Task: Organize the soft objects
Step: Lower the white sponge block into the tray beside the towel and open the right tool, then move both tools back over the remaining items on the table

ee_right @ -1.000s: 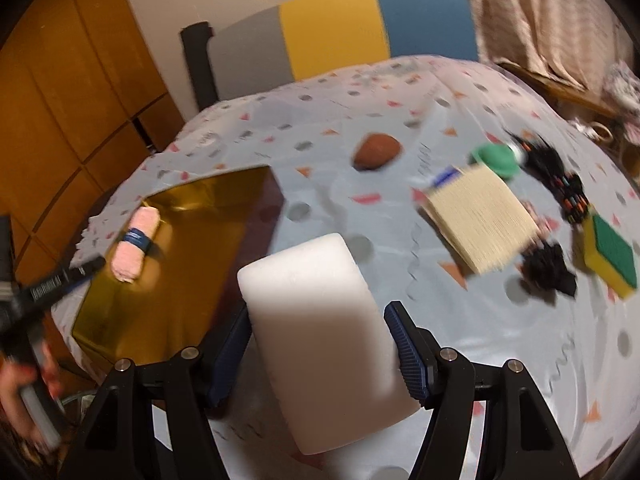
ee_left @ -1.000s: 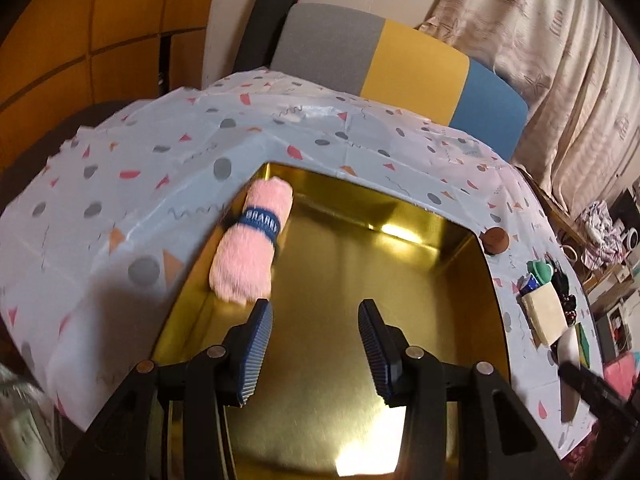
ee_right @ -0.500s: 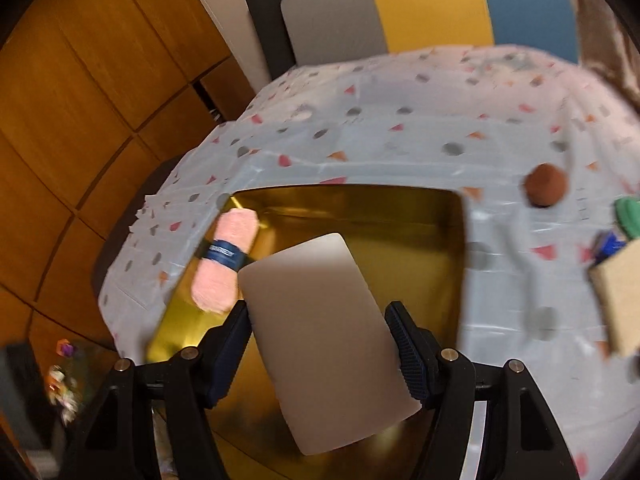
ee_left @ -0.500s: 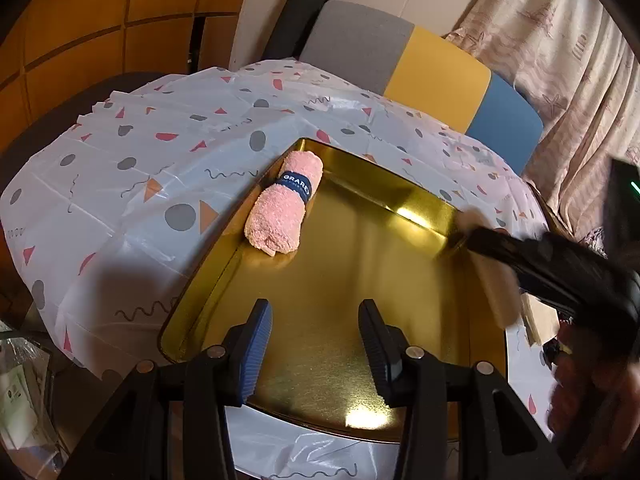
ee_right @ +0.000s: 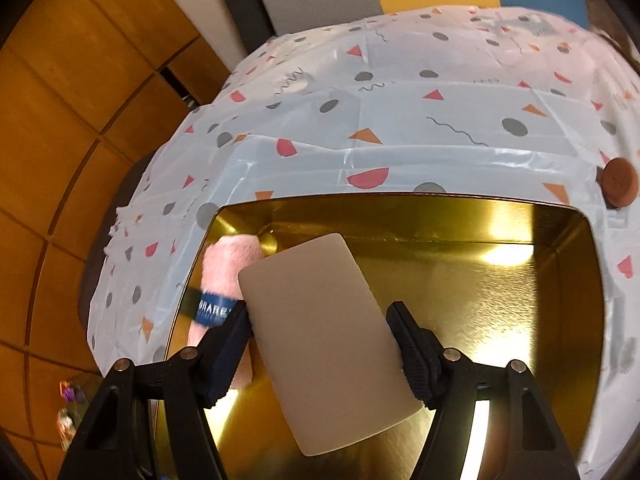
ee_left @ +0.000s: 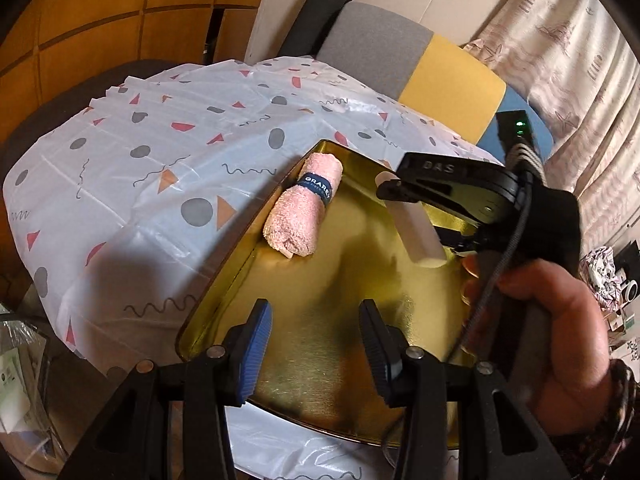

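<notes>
A gold metal tray (ee_left: 320, 320) lies on the patterned tablecloth; it also shows in the right wrist view (ee_right: 500, 280). A rolled pink towel (ee_left: 304, 208) with a blue band lies along the tray's left wall, also seen in the right wrist view (ee_right: 228, 268). My right gripper (ee_right: 324, 344) is shut on a white sponge block (ee_right: 324, 336) and holds it over the tray, just right of the towel; the block also shows in the left wrist view (ee_left: 416, 228). My left gripper (ee_left: 314, 344) is open and empty over the tray's near edge.
The tablecloth (ee_left: 140, 168) covers a round table. A brown round pad (ee_right: 620, 180) lies on the cloth by the tray's far right corner. A grey, yellow and blue chair back (ee_left: 400, 56) stands behind the table. Wooden wall panels (ee_right: 60, 120) are at the left.
My right gripper has carried the white sponge leftward from the cloth to over the tray, close to the pink towel. My left gripper has drawn back toward the tray's near edge.
</notes>
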### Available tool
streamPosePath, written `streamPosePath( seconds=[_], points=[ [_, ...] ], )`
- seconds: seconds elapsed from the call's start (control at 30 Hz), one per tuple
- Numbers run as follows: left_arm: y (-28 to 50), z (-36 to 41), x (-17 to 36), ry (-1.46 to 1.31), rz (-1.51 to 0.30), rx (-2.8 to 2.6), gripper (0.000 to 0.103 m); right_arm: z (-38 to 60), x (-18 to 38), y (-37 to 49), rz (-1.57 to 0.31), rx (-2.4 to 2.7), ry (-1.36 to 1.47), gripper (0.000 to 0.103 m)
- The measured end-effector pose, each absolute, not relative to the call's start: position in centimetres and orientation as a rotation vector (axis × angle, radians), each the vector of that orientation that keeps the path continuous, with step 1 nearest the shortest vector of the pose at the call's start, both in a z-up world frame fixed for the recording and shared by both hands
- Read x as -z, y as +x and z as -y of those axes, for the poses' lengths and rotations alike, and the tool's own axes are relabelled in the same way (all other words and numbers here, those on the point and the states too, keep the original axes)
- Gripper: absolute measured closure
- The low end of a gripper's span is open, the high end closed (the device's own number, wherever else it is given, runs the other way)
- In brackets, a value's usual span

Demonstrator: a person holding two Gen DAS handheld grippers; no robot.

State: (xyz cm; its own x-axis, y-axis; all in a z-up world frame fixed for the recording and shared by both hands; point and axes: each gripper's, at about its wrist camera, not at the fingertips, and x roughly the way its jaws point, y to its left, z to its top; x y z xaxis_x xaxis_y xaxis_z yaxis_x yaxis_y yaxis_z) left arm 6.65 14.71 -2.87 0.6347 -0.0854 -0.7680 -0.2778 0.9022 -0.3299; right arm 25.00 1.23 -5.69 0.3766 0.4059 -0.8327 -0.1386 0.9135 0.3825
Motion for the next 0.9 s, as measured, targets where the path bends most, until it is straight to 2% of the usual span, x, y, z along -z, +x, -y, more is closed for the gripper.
streamPosePath(
  seconds=[0.13, 0.3, 0.63, 0.9],
  points=[
    [6.6, -14.7, 2.9, -0.453, -0.885, -0.117, 0.058, -2.0, 6.1, 25.9, -1.123, -0.329, 0.284, 0.028],
    [6.6, -14.7, 3.1, -0.449, -0.891, -0.129, 0.058, -1.8, 6.4, 26.8, -1.118, -0.353, 0.423, 0.004],
    [6.4, -14.7, 3.0, -0.465, -0.88, -0.107, 0.058, -0.1, 4.4, 25.7, -1.059, -0.397, 0.381, 0.004],
    [6.4, -13.5, 2.9, -0.463, -0.881, -0.045, 0.058, 2.6, -1.1, 20.5, -0.872, -0.466, 0.156, 0.001]
  ],
)
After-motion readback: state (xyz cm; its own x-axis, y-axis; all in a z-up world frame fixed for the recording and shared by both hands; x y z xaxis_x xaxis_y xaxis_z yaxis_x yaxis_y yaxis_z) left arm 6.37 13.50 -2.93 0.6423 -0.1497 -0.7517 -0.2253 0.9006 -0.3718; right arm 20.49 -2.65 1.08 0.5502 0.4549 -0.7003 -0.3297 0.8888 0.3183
